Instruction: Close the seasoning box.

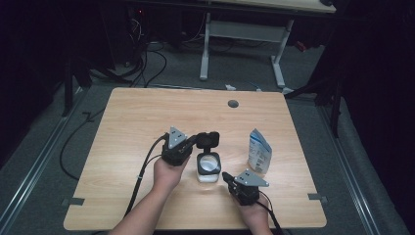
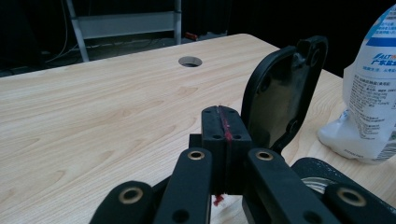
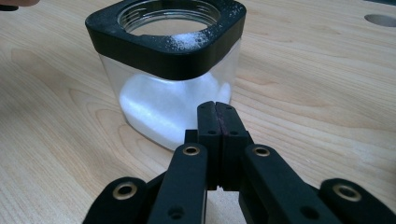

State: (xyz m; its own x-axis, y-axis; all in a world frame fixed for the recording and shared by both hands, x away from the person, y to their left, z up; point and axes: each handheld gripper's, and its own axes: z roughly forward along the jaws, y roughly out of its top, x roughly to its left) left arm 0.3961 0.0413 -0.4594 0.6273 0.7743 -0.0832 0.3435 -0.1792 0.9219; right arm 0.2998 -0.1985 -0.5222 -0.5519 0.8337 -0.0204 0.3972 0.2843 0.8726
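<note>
Two claws, both clenched on nothing, around an open jar on the counter (image 1: pixel 127 122)

Left claw (image 2: pixel 223 122) sits just beside the jar's flipped-up black lid (image 2: pixel 280 93), with a white pouch (image 2: pixel 371 88) off past it. Right claw (image 3: pixel 218 119) points at the jar (image 3: pixel 173 70) right in front of it, which is partly full of white powder (image 3: pixel 163 109).

White pouch (image 2: pixel 371 88) reads "SALT", rest illegible.
</note>
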